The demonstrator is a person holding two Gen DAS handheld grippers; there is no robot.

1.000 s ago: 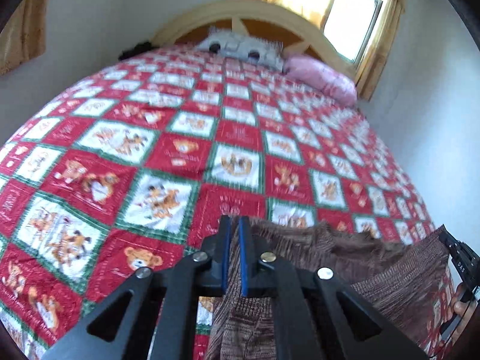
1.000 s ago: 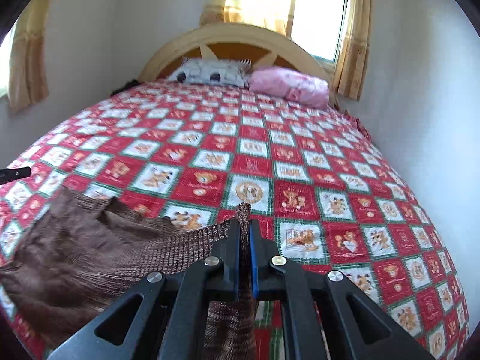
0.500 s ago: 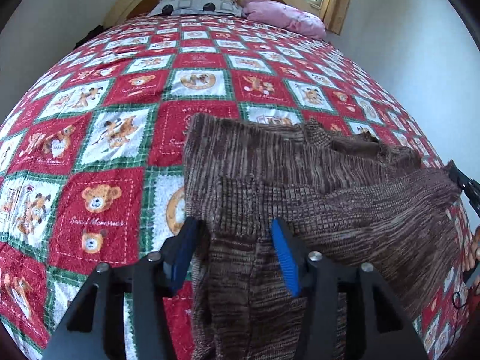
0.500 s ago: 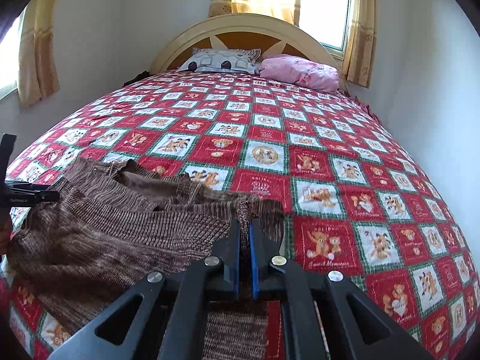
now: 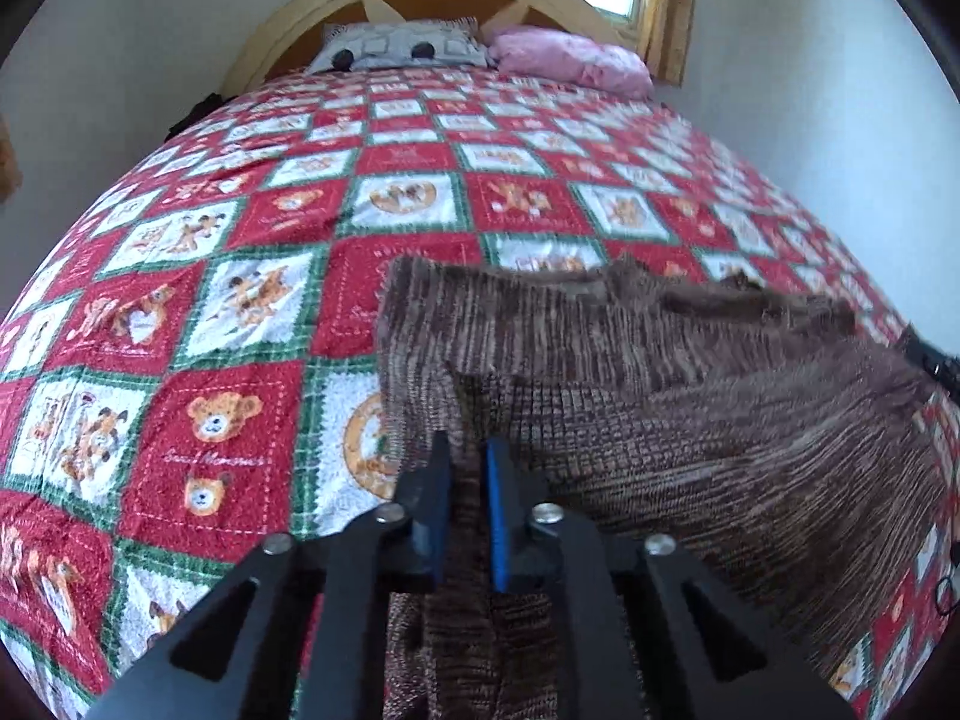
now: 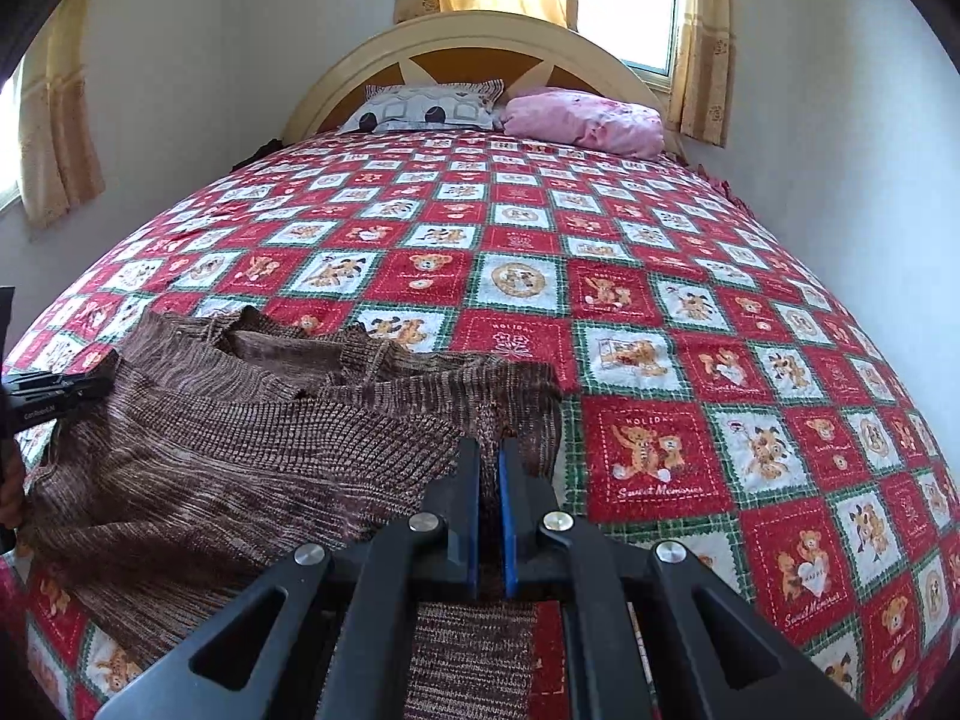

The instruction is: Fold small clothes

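A small brown knitted sweater (image 5: 690, 408) lies on the near end of the bed, its lower part folded over its upper part; it also shows in the right wrist view (image 6: 240, 450). My left gripper (image 5: 465, 450) is shut on the sweater's left edge. My right gripper (image 6: 489, 450) is shut on the sweater's right edge. The left gripper's black frame (image 6: 54, 393) shows at the far left of the right wrist view.
The bed (image 6: 660, 312) has a red, white and green teddy-bear quilt. A grey patterned pillow (image 6: 429, 108) and a pink pillow (image 6: 585, 120) lie by the arched headboard (image 6: 480, 42). White walls stand close on both sides; curtained windows are behind.
My left gripper opened half a second ago and has now shut again on the sweater's left edge. The lifted hem has been laid down onto the bed. The right gripper stayed shut.
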